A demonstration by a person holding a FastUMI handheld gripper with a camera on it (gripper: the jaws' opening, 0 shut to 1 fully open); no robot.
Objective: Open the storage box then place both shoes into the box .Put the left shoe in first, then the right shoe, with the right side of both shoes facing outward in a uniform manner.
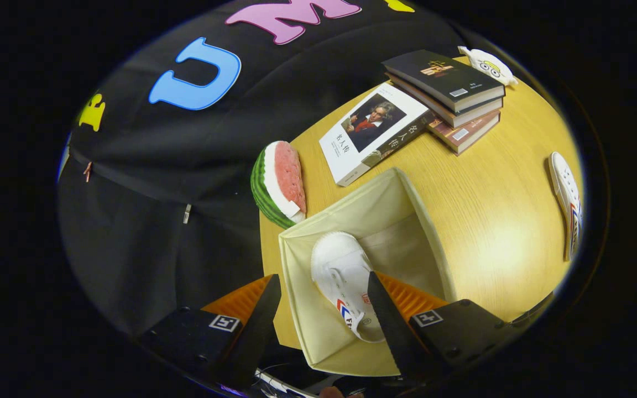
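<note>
Tongs (324, 309) are spread wide, gripping nothing, hovering over the near end of the storage box (318, 326). The box is cream fabric, open at the top, sitting on the wooden tabletop (484, 221) near its edge. One white shoe (346, 276) lies inside the box between the two fingers, rounded toe pointing away from them, a red-and-blue stripe mark visible on its near side. One finger looks to overlap the shoe's near end, but contact can't be confirmed; the other finger sits outside the box wall, clear of it. The second white shoe (567, 202) lies on its side on the tabletop, well apart from the box, out toward the far edge of the wood, same striped trim showing. Just beside the box at the tabletop edge is a watermelon slice (280, 185), rind outward. Beyond the box lies a white book with a portrait cover (374, 132), touching a stack of three dark books (451, 94). A small white figure with a yellow face (487, 65) rests just behind the stack.
</note>
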